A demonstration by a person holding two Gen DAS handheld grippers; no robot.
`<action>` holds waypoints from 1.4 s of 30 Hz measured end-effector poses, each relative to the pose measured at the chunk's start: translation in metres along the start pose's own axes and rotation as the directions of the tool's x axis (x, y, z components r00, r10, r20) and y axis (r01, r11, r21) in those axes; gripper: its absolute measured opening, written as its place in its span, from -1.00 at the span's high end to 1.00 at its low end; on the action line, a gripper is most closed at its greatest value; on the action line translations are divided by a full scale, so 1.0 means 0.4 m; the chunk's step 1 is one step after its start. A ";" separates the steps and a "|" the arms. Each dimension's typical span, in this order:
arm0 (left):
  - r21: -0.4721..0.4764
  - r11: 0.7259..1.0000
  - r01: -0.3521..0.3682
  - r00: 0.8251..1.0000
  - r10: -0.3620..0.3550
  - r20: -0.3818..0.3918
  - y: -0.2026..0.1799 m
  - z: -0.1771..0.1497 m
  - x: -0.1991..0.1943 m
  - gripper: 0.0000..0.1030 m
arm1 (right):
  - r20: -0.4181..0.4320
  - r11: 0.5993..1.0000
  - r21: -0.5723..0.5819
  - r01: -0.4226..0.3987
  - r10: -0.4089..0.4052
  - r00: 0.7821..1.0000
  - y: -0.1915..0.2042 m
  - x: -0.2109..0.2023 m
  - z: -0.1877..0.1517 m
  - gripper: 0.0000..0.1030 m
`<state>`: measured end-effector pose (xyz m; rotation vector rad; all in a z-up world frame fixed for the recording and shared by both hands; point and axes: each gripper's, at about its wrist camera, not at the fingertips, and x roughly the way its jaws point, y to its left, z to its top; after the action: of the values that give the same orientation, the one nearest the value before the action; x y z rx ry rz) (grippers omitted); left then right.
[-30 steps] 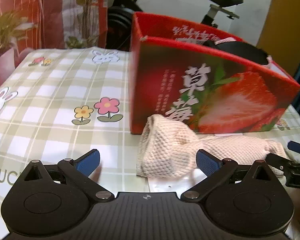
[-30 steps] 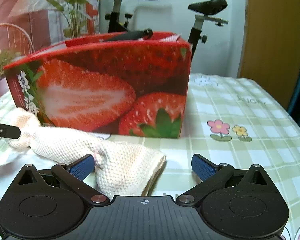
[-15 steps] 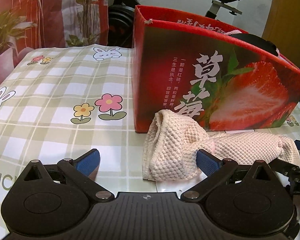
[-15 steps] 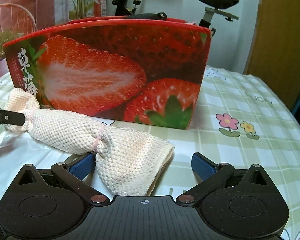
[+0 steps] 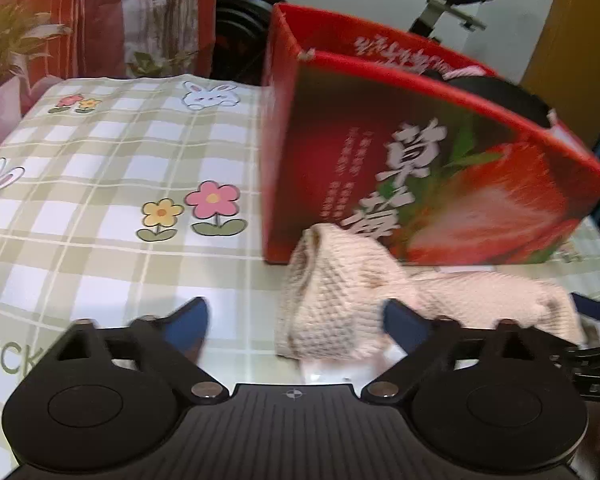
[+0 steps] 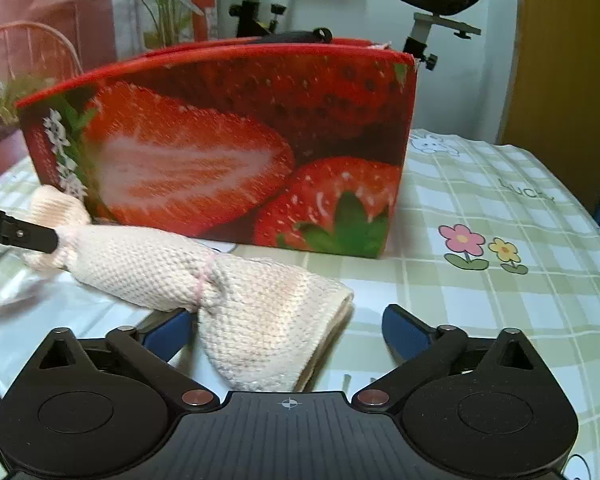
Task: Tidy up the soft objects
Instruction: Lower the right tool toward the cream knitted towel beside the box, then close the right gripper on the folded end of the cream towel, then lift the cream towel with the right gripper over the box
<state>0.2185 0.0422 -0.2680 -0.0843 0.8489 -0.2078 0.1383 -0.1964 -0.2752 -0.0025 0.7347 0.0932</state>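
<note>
A cream knitted cloth roll, tied with a pink thread, lies in front of the red strawberry box. In the left wrist view my left gripper is open, and the roll's left end lies between its blue fingers. In the right wrist view the same roll lies across my open right gripper, its right end between the fingers. The box stands just behind. Whether the roll touches the table I cannot tell.
The table has a green checked cloth with flowers and rabbits. A white plastic sheet lies under the roll. Dark things sit inside the box. An exercise bike and plants stand behind the table.
Both grippers have stayed open around the ends of the roll. Both views have shifted slightly and the left view is now blurred. The roll seems a little higher against the box.
</note>
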 end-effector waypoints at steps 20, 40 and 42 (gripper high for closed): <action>0.081 0.994 0.079 0.994 -0.084 0.064 -0.048 -0.019 -0.036 0.75 | 0.098 0.985 0.061 -0.162 0.155 0.983 -0.038 -0.043 -0.015 0.47; 0.051 0.992 0.113 0.964 -0.122 0.237 -0.076 -0.034 -0.206 0.81 | 0.237 0.978 0.075 -0.196 0.173 0.956 -0.033 -0.159 0.016 0.48; 0.057 0.992 0.116 0.956 -0.128 0.265 -0.083 -0.022 -0.232 0.81 | 0.274 0.978 0.059 -0.201 0.178 0.945 -0.030 -0.191 0.042 0.48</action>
<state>0.1475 0.0298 -0.2003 -0.1236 0.5692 -0.3225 0.0942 -0.2144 -0.2123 0.1617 0.4656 0.2415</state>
